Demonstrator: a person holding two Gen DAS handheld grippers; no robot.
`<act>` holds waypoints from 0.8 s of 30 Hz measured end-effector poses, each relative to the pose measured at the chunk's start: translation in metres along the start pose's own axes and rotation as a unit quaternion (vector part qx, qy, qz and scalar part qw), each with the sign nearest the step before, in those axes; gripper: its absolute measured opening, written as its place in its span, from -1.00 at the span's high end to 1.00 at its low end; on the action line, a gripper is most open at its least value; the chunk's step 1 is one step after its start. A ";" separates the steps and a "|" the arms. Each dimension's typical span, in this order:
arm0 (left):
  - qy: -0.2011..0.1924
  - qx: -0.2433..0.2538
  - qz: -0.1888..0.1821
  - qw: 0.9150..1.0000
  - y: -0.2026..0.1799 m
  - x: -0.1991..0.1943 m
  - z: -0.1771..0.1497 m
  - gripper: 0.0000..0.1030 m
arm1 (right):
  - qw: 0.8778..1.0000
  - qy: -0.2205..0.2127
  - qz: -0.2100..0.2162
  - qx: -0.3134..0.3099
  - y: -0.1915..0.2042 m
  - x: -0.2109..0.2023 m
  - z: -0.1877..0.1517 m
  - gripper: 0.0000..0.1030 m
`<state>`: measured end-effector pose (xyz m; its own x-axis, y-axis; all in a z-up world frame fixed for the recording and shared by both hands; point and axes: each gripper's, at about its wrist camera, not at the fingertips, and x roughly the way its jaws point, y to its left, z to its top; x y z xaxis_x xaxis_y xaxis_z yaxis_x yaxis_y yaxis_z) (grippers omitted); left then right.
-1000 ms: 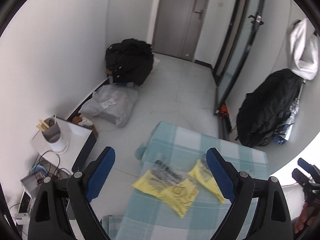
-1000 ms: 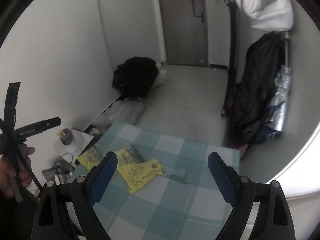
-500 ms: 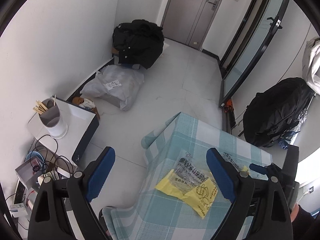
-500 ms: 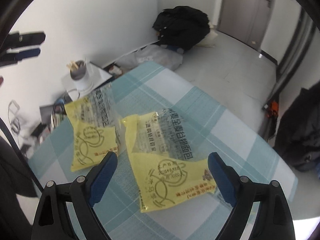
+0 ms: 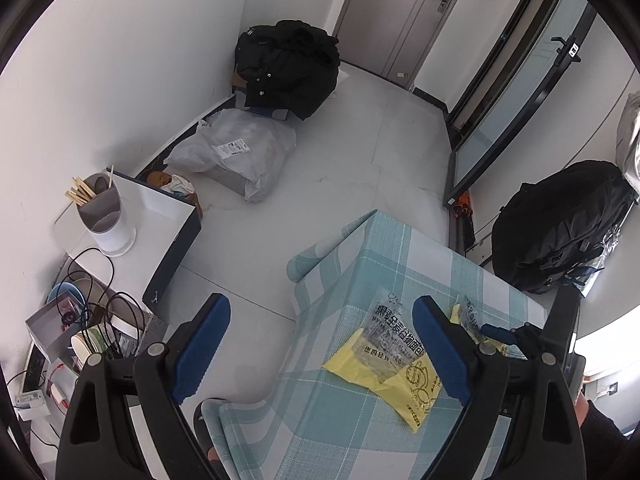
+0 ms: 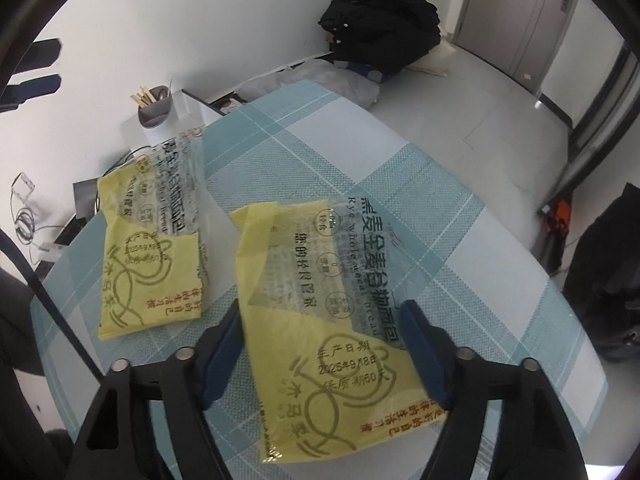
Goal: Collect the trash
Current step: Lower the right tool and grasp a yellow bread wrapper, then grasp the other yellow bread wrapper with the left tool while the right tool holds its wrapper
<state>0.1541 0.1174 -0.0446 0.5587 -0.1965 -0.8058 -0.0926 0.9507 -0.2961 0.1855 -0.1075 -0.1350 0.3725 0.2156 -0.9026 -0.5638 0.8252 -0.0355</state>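
Wrapper [image 6: 320,300] between right fingers [image 6: 224,352]

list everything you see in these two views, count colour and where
yellow and clear plastic bread wrappers: two, flat on the table, side by side; the second nearer the wall
teal and white checked tablecloth: one, covering the table
grey cup of wooden sticks: one, on a white box by the wall
grey plastic parcel bag: one, on the floor
black coat: one, heaped in the corner
black backpack: one, against the right wall
grey door: one, far end
left gripper: blue pads, open, above the table's edge
right gripper: blue pads, jaws just been closing, straddling the nearer wrapper; contact unclear
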 end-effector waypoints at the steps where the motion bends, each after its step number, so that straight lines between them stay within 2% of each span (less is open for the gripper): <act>1: 0.001 0.002 0.001 1.000 -0.001 0.001 0.000 -0.76 | 1.000 0.000 -0.001 -0.002 0.002 -0.001 -0.001 -0.23; 5: 0.005 0.014 0.007 1.000 -0.004 0.006 -0.002 -0.76 | 1.000 -0.003 -0.007 -0.003 0.005 -0.006 -0.008 0.00; 8: -0.006 0.021 -0.014 1.000 -0.007 0.005 -0.002 -0.76 | 1.000 -0.011 -0.005 0.013 0.006 -0.013 -0.017 0.20; 11: -0.002 0.043 -0.014 0.999 -0.014 0.012 0.000 -0.76 | 1.000 -0.020 -0.008 0.016 0.010 -0.022 -0.029 0.32; 14: 0.030 0.056 -0.015 0.998 -0.019 0.030 -0.002 -0.76 | 0.999 -0.022 -0.007 0.028 0.011 -0.031 -0.038 0.38; 17: 0.078 0.051 -0.027 0.995 -0.020 0.052 -0.007 -0.76 | 0.998 -0.040 -0.001 0.050 0.008 -0.046 -0.044 0.39; 19: 0.108 0.052 -0.022 0.993 -0.024 0.065 -0.013 -0.76 | 0.997 -0.049 0.001 0.055 0.011 -0.055 -0.048 0.40; 22: 0.124 0.081 -0.003 0.989 -0.037 0.076 -0.021 -0.76 | 0.996 -0.062 0.001 0.064 0.010 -0.069 -0.057 0.40; 24: 0.121 0.103 0.007 0.987 -0.045 0.077 -0.026 -0.76 | 0.995 -0.070 0.001 0.072 0.008 -0.077 -0.064 0.40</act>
<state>0.1802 0.0535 -0.1068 0.3438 -0.2113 -0.9150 0.0846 0.9774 -0.1939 0.1056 -0.1508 -0.0930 0.4758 0.2803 -0.8337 -0.4566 0.8888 0.0382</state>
